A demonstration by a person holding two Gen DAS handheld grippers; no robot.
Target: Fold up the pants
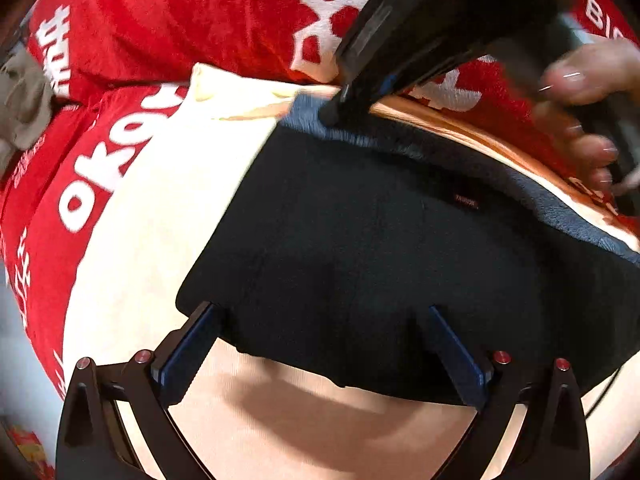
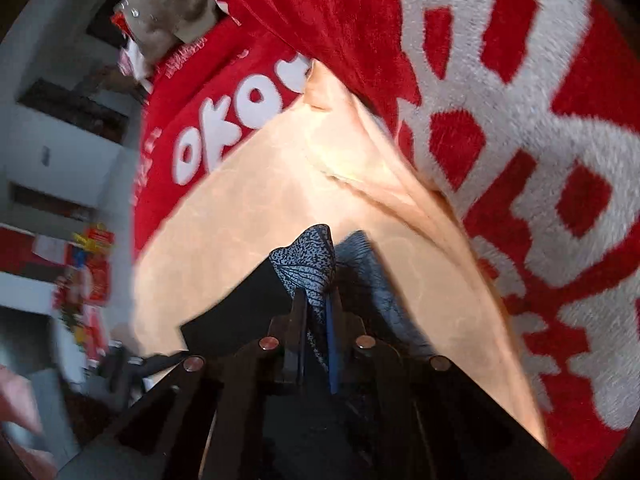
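Observation:
The dark pants (image 1: 380,232) lie on a cream sheet (image 1: 160,220), with a blue-grey fleecy inner edge (image 1: 440,140) along the far side. My left gripper (image 1: 324,316) is open, its fingers spread over the near edge of the pants and holding nothing. My right gripper (image 1: 340,108) comes in from the upper right and is shut on the far fleecy edge. In the right wrist view the right gripper (image 2: 316,300) pinches a bunch of blue-grey pants fabric (image 2: 308,260) between its fingers.
A red blanket with white lettering (image 1: 180,32) covers the bed behind and beside the sheet, and also shows in the right wrist view (image 2: 500,120). A brown plush toy (image 2: 176,8) lies at the far corner. Shelves and clutter (image 2: 80,272) stand at the left.

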